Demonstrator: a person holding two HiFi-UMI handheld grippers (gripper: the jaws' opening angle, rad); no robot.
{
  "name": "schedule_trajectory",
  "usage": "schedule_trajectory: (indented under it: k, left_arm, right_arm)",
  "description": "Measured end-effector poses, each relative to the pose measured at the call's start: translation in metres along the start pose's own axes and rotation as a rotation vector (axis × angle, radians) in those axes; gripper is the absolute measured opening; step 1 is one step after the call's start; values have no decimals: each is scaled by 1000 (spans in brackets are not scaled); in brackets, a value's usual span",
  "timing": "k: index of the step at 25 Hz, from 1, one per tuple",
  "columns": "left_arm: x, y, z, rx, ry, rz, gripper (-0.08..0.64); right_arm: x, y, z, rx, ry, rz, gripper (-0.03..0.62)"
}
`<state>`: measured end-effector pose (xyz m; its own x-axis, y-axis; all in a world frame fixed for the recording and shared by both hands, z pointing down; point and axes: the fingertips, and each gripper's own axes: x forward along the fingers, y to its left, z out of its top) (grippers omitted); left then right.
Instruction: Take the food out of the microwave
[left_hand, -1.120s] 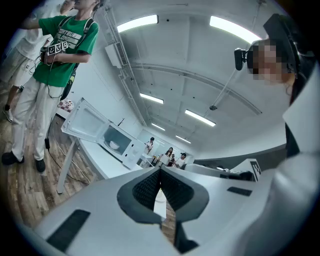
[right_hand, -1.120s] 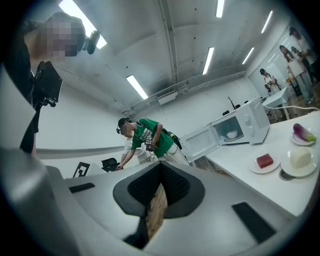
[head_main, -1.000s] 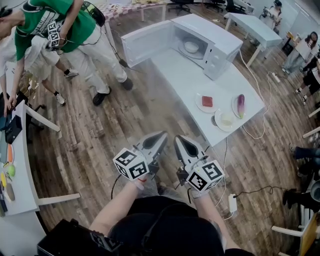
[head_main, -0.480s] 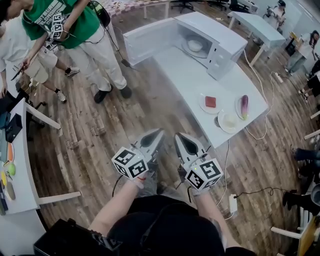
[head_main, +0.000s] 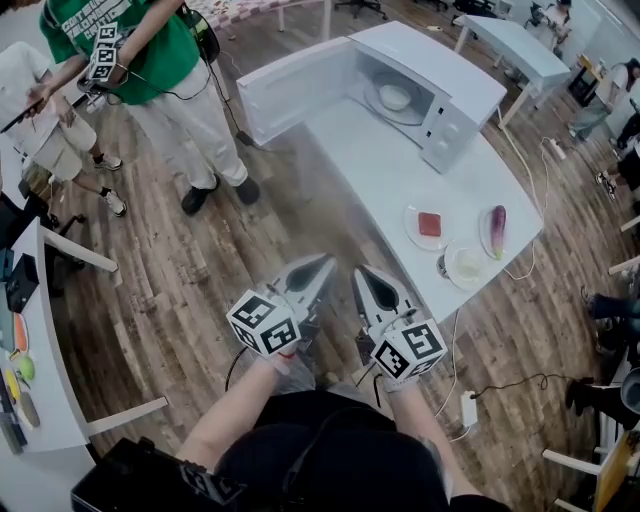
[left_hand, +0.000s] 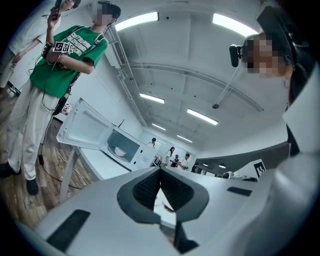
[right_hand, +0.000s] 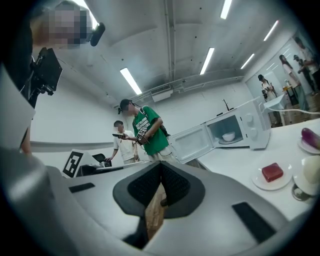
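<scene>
A white microwave (head_main: 430, 85) stands at the far end of a white table (head_main: 370, 160), its door (head_main: 290, 90) swung open to the left. Inside it, a white bowl (head_main: 395, 97) of food sits on the turntable. The bowl also shows in the left gripper view (left_hand: 120, 151) and the right gripper view (right_hand: 228, 136). My left gripper (head_main: 322, 264) and right gripper (head_main: 361, 274) are held side by side over the wooden floor, short of the table's near end. Both are shut with nothing between the jaws, and both point level toward the table.
Near the table's front end lie a plate with a red block (head_main: 430, 224), a plate with an eggplant (head_main: 497, 232) and a dish of pale food (head_main: 466, 264). A person in a green shirt (head_main: 150, 60) stands left of the microwave door. A power strip (head_main: 467, 408) lies on the floor at the right.
The table and microwave have drawn slightly nearer in the head view as both grippers were carried forward together. The person in green has shifted a little. Both grippers stay shut.
</scene>
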<state>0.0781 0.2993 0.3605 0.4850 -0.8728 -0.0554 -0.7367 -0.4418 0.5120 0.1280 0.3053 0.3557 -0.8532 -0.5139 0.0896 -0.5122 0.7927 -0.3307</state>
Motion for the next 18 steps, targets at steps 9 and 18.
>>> schedule_trajectory:
  k: [9,18]
  left_arm:
    - [34,69,26,-18,51,-39,11]
    - [70,121,43,-44,92,-114,11]
  right_arm:
    - [72,-33,7,46,-15,-59,20]
    - [128,-62,12,63,-31,-149,20]
